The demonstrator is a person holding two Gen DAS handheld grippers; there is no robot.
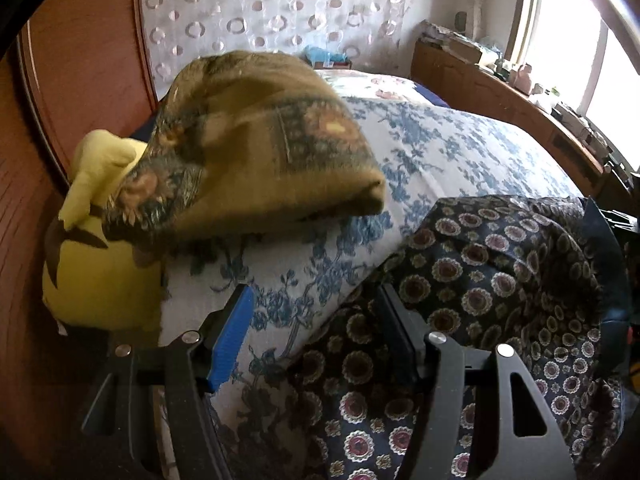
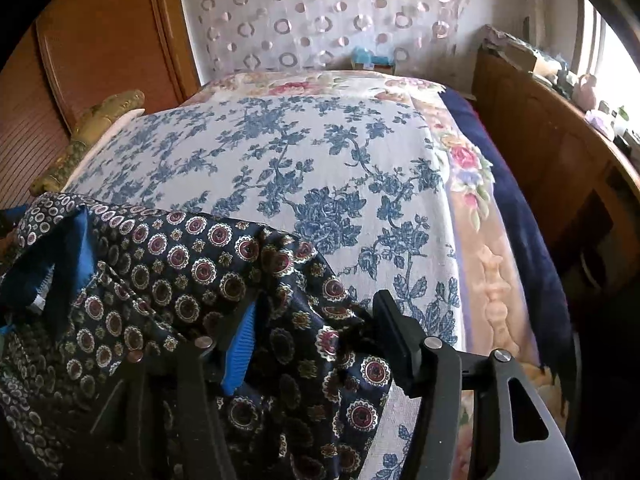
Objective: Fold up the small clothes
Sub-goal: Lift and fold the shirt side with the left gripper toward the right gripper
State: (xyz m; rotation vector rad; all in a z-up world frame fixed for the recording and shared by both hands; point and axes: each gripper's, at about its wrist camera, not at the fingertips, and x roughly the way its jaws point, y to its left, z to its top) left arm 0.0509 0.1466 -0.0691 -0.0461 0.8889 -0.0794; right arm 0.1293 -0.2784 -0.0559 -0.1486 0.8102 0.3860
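Observation:
A dark navy garment (image 1: 500,280) printed with round red-and-white medallions lies crumpled on the bed's white cover with blue flowers (image 1: 440,148). My left gripper (image 1: 314,296) is open just above the garment's left edge; the blue-padded finger is over the cover and the black one over the cloth. In the right wrist view the same garment (image 2: 180,272) shows a blue lining (image 2: 60,256) at its far left. My right gripper (image 2: 316,304) is open over the garment's right edge, and cloth lies loosely between its fingers without being pinched.
A folded brown patterned blanket (image 1: 260,152) sits on the bed's left side above a yellow plush cushion (image 1: 100,272). A wooden wardrobe (image 1: 80,60) stands to the left. A cluttered wooden cabinet (image 2: 540,140) runs along the right under a window. A pink floral blanket (image 2: 480,240) and a navy sheet edge the bed.

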